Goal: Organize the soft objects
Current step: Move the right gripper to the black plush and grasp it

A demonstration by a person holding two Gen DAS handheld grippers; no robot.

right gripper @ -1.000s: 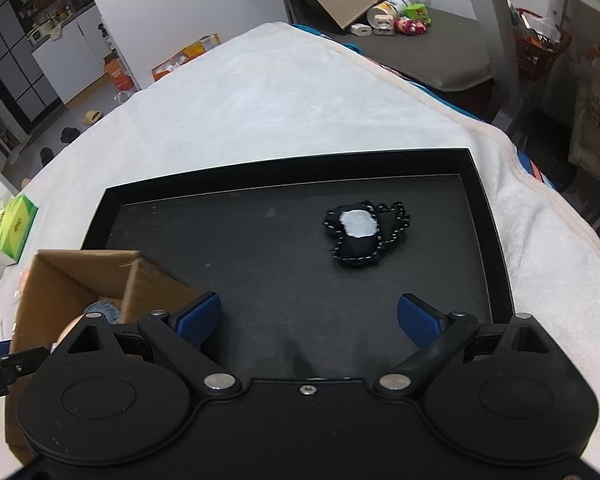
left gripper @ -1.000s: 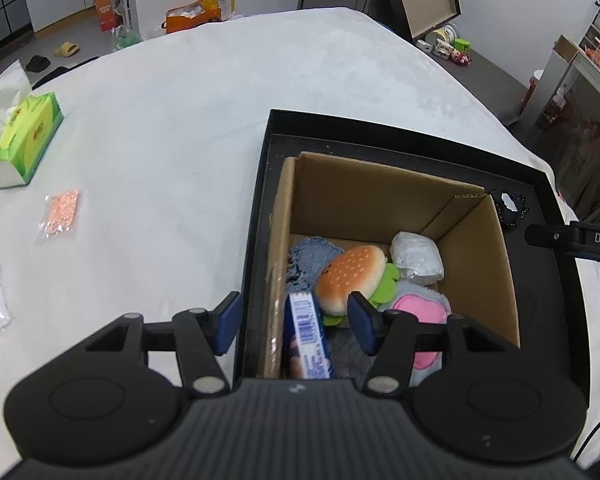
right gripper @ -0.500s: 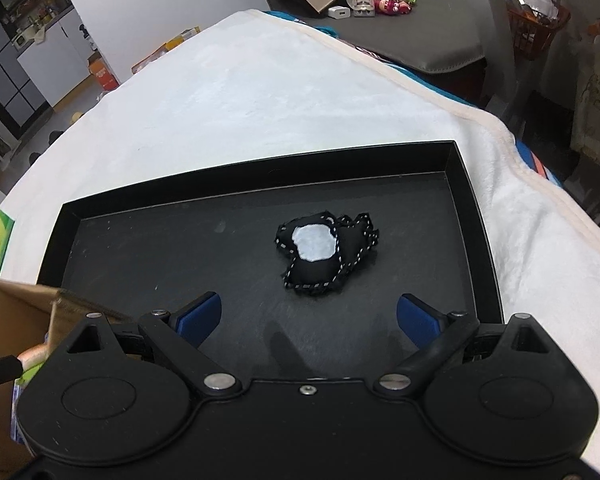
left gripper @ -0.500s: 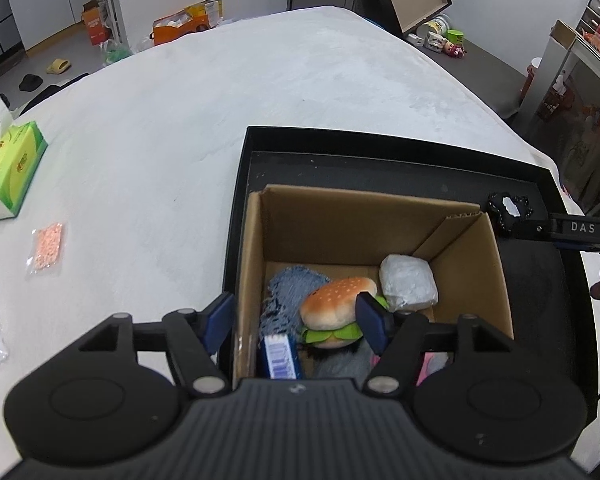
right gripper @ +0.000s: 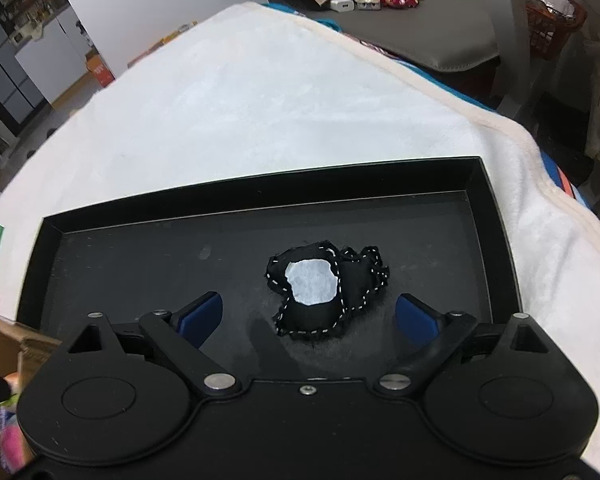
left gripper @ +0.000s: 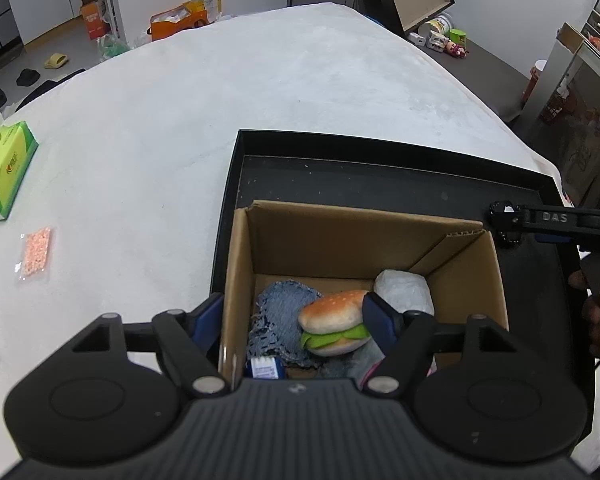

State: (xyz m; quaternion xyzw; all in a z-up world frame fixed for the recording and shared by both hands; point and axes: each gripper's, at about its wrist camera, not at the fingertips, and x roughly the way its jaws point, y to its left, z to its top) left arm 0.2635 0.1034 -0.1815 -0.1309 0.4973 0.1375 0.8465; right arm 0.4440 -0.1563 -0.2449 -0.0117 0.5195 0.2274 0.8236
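Note:
A cardboard box (left gripper: 472,276) stands in a black tray (left gripper: 372,172) and holds a plush burger (left gripper: 334,322), a blue knitted cloth (left gripper: 280,320), a white bundle (left gripper: 404,290) and a blue-and-white packet (left gripper: 265,368). My left gripper (left gripper: 294,318) is open, its fingers astride the box's left wall and the burger. In the right wrist view a black plush with a white patch (right gripper: 320,292) lies on the tray floor (right gripper: 140,264). My right gripper (right gripper: 308,312) is open and low, the plush just ahead between its fingers. It also shows in the left wrist view (left gripper: 548,220).
The tray sits on a white cloth-covered table (left gripper: 220,92). A green tissue box (left gripper: 4,168) and a small bag of orange beads (left gripper: 36,252) lie at the left. The table's right edge (right gripper: 540,152) drops off close to the tray.
My left gripper has pulled back and up from the box. My right gripper has moved forward to the black plush, which now lies between its fingers.

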